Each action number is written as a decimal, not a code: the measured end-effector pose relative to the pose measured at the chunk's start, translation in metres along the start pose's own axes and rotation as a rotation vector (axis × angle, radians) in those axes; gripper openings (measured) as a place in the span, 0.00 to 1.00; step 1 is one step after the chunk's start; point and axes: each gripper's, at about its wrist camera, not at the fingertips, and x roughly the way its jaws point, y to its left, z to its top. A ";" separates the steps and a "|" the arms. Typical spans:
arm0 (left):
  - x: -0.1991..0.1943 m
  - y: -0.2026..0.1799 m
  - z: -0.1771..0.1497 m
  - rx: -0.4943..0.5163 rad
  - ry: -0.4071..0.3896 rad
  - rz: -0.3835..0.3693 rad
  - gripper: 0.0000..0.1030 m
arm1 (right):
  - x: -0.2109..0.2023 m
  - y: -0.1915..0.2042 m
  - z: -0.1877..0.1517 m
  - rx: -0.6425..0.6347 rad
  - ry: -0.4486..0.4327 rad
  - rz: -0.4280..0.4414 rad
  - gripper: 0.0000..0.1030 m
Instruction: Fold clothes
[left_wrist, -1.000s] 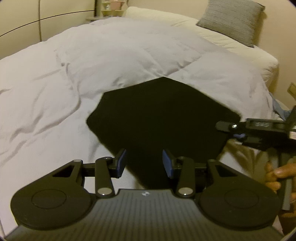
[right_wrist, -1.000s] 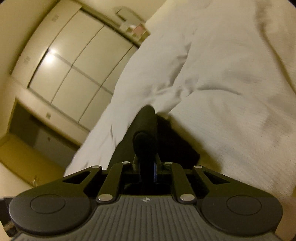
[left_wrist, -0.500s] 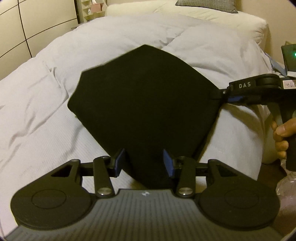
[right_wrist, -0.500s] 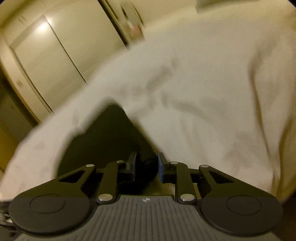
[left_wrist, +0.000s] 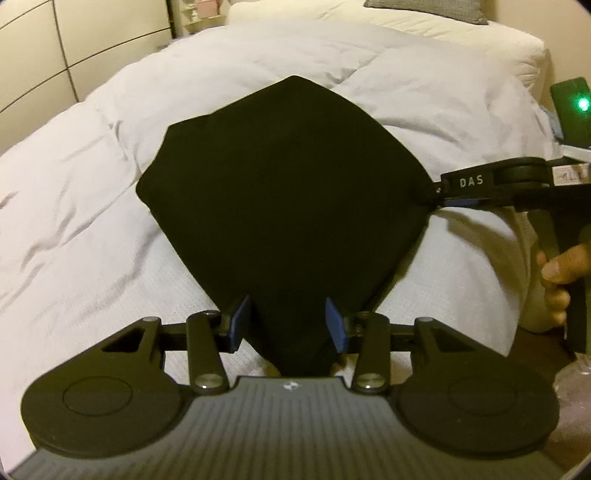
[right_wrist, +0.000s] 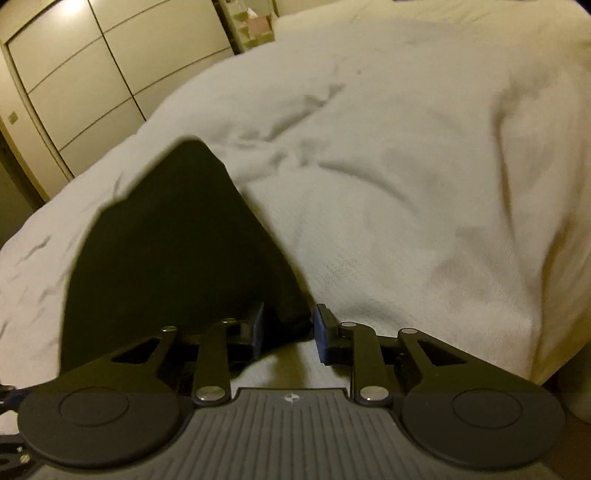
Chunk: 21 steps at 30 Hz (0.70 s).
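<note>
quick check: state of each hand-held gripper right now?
Left hand-held gripper: open, black garment between its pads, not clamped.
Right hand-held gripper: open, garment corner between its pads, unclamped.

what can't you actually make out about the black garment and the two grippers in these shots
- Black garment: its type and folds are lost in flat darkness, both views.
- Left gripper: cloth fills the gap, so pad contact is unclear.
- Right gripper: motion blur leaves its grip uncertain in its own view.

Legible marking: white capitals "DAS" on the black finger of the right gripper (left_wrist: 439, 197). A small label (left_wrist: 570, 174) farther back on it is unreadable.
</note>
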 end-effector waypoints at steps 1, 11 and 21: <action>-0.001 0.000 0.001 -0.009 0.008 0.007 0.37 | -0.001 -0.001 -0.002 0.003 -0.004 -0.002 0.29; -0.019 0.005 0.003 -0.092 0.091 0.052 0.40 | -0.031 0.014 -0.005 -0.059 0.010 -0.081 0.62; -0.084 0.002 -0.010 -0.122 0.082 0.159 0.59 | -0.111 0.032 -0.032 -0.024 -0.037 -0.058 0.86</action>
